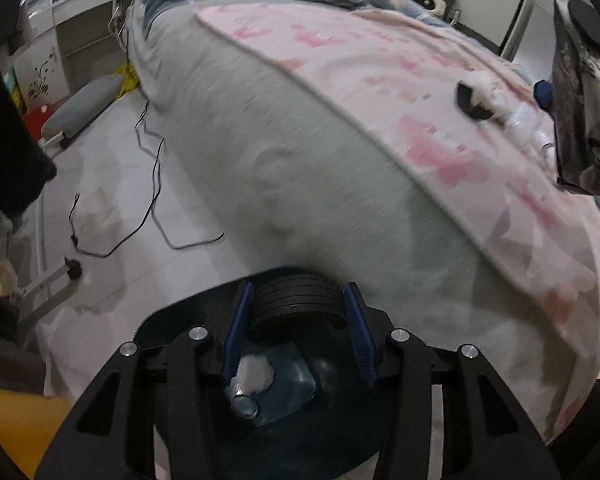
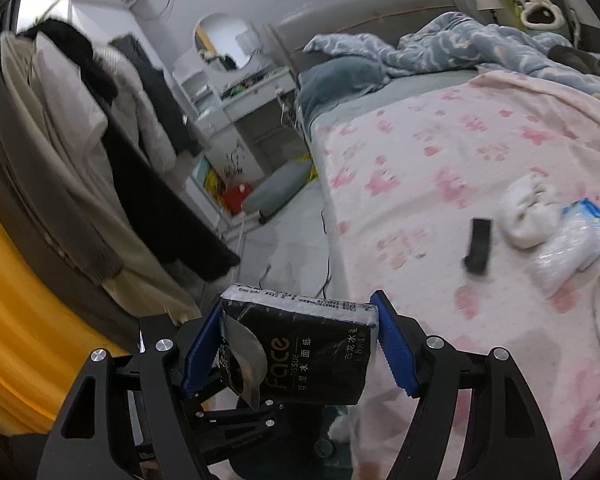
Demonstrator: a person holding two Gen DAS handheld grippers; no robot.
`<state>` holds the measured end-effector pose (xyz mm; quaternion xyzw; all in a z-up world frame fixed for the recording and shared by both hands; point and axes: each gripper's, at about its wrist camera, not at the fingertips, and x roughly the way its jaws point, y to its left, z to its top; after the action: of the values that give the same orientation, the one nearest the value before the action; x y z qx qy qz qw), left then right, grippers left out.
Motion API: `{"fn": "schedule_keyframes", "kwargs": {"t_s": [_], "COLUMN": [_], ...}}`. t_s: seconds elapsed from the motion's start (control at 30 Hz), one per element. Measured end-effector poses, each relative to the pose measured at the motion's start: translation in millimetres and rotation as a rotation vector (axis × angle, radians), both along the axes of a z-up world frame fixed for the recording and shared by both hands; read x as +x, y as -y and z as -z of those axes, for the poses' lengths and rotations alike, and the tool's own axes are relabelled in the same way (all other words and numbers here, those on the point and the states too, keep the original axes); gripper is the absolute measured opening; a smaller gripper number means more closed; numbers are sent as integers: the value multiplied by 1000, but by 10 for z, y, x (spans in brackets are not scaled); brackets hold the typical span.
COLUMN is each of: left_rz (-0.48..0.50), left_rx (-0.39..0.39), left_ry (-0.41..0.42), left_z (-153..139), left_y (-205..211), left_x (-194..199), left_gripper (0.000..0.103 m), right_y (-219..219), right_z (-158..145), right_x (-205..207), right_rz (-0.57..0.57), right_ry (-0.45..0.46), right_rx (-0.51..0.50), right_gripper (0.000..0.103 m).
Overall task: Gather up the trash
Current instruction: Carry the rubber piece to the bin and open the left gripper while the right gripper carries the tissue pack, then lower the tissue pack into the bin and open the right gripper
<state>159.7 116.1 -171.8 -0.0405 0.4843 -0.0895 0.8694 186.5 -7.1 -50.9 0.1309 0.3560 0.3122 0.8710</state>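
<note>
Left wrist view: bedside, camera tilted down over a dark round bin (image 1: pixel 364 432) on the pale floor (image 1: pixel 111 184), picture a touch smeared.
Left gripper (image 1: pixel 297 292): blue pads (image 1: pixel 237 324) pressed against both sides of a black ribbed piece (image 1: pixel 297 310) at the bin's far edge, jaws closed on it, no gap showing.
Bin contents: white tissue wad (image 1: pixel 255 374) lying on a blue-tinted clear plastic item (image 1: pixel 283 392), both down inside.
Right gripper (image 2: pixel 297 304): clamped across a black tissue pack (image 2: pixel 312 352), one blue pad on each short side, pack held level with white "Face TISSUE" lettering facing the lens.
Pack flap: silvery tab (image 2: pixel 245 354) peeled open and curling off the left end.
Pack position: up in the air off the bed's edge, floor behind it; bin partly visible under it in the right wrist view, with a white wad down there too.
Same pack from the left camera: high at the right edge (image 1: pixel 572 120), above the bed.
Bed (image 1: pixel 283 168): grey-green mattress side, pink-flowered blanket (image 2: pixel 432 168) on top, blue quilt (image 2: pixel 460 46) bunched near the headboard.
Trash on the blanket: small black flat thing (image 2: pixel 478 248), crumpled white tissue (image 2: pixel 530 216) just beside it, clear plastic packet with a blue edge (image 2: pixel 576 240) touching the tissue's far side.
Floor: black cable (image 1: pixel 155 184) trailing beside the bed.
Left side of the right wrist view: coats (image 2: pixel 111 148) hanging in a row.
</note>
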Motion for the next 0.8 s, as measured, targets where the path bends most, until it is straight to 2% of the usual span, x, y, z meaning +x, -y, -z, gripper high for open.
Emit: {"fn": "schedule_keyframes", "kwargs": {"t_s": [0.23, 0.5, 0.57, 0.63, 0.8], "left_rz": [-28, 4, 13, 14, 0], "left_rx": [1, 10, 9, -3, -13], "left_ry": [-112, -255, -279, -286, -276], "left_z": [321, 720, 779, 800, 751], "left_y": [-254, -348, -371, -420, -547], "left_x": [4, -84, -120, -153, -226], "left_gripper": [50, 51, 55, 64, 72], "right_y": [-455, -740, -813, -872, -1038], "right_z": [145, 288, 327, 365, 476], "right_x": [3, 74, 88, 100, 122], "right_rz": [-64, -86, -88, -89, -99], "right_ry": [-20, -59, -71, -81, -105], "right_rx": [-123, -165, -178, -192, -232], "right_gripper": [73, 73, 73, 73, 73]}}
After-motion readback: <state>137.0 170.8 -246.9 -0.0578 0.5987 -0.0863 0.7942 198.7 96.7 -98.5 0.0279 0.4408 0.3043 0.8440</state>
